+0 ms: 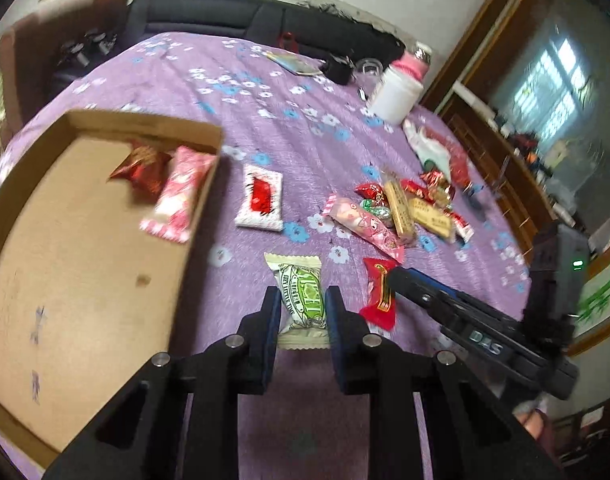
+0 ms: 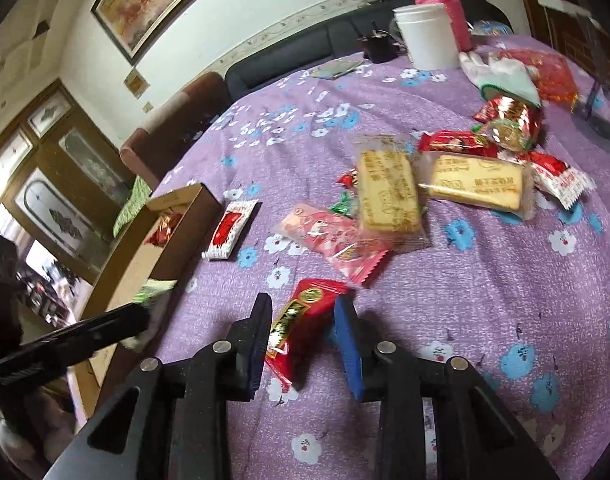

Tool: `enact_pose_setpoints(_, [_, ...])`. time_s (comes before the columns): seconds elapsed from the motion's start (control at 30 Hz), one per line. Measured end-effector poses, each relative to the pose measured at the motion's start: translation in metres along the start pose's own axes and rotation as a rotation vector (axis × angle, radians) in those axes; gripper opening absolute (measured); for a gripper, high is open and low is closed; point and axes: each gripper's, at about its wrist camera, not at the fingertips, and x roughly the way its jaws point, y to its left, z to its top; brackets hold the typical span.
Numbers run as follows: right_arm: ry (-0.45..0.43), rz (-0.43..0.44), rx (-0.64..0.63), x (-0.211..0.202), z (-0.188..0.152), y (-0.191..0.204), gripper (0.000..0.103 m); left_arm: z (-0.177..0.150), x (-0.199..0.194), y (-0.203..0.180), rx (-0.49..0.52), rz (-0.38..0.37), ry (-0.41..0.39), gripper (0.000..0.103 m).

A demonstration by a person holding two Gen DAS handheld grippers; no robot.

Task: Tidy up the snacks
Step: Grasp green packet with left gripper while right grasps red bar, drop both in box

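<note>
My left gripper [image 1: 301, 300] is shut on a green and white snack packet [image 1: 303, 298] and holds it above the purple flowered cloth, just right of the cardboard box [image 1: 85, 248]. The box holds a red foil snack [image 1: 139, 164] and a pink packet [image 1: 177, 196]. My right gripper [image 2: 305, 312] is open, its fingers on either side of a red snack packet [image 2: 301, 320] lying on the cloth. That red packet [image 1: 379, 292] also shows in the left wrist view. A white and red packet [image 1: 261, 198] lies beside the box. A pile of snacks [image 2: 425, 184] lies further off.
A white jar [image 2: 425, 36], a pink bottle [image 2: 445, 12], a white glove [image 2: 501, 72] and a red bag [image 2: 545, 72] stand at the table's far side. A dark sofa [image 1: 225, 20] runs behind the table. The box [image 2: 165, 240] is left of my right gripper.
</note>
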Motion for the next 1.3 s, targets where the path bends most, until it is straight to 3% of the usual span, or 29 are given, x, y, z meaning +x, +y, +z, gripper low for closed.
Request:
enact_pose_setpoints(0.2, [0.042, -0.116, -0.082, 0.017, -0.002, 0.025, 0.035, -0.016, -0.025, 0.025, -0.050, -0.010, -0.033, 0.022])
enact_pose_setpoints(0.37, [0.045, -0.173, -0.148, 0.018, -0.005, 0.042, 0.026, -0.015, -0.046, 0.045, -0.073, -0.008, -0.082, 0.022])
enact_pose_setpoints(0.57, [0.022, -0.151, -0.179, -0.002, 0.003, 0.061, 0.024, 0.003, -0.072, 0.085, -0.098, 0.020, -0.128, 0.022])
enact_pose_setpoints(0.77, [0.028, -0.054, -0.213, 0.002, 0.029, 0.109, 0.024, 0.046, -0.056, 0.125, -0.112, 0.090, -0.099, 0.022])
enact_pose_setpoints(0.9, [0.069, 0.011, -0.240, 0.032, 0.047, 0.151, 0.024, 0.074, -0.030, 0.153, -0.142, 0.102, -0.059, 0.022])
enact_pose_setpoints(1.1, [0.137, 0.018, -0.290, 0.101, 0.065, 0.206, 0.024, 0.100, 0.001, 0.190, -0.202, 0.107, -0.056, 0.022])
enact_pose_setpoints(1.17, [0.157, 0.004, -0.315, 0.121, 0.067, 0.217, 0.025, 0.100, 0.007, 0.202, -0.240, 0.109, -0.059, 0.025])
enact_pose_setpoints(1.23, [0.175, 0.000, -0.332, 0.140, 0.069, 0.224, 0.026, 0.095, 0.009, 0.213, -0.296, 0.097, -0.067, 0.041])
enact_pose_setpoints(1.3, [0.171, -0.025, -0.338, 0.149, 0.071, 0.224, 0.026, 0.091, 0.004, 0.215, -0.305, 0.065, -0.096, 0.042])
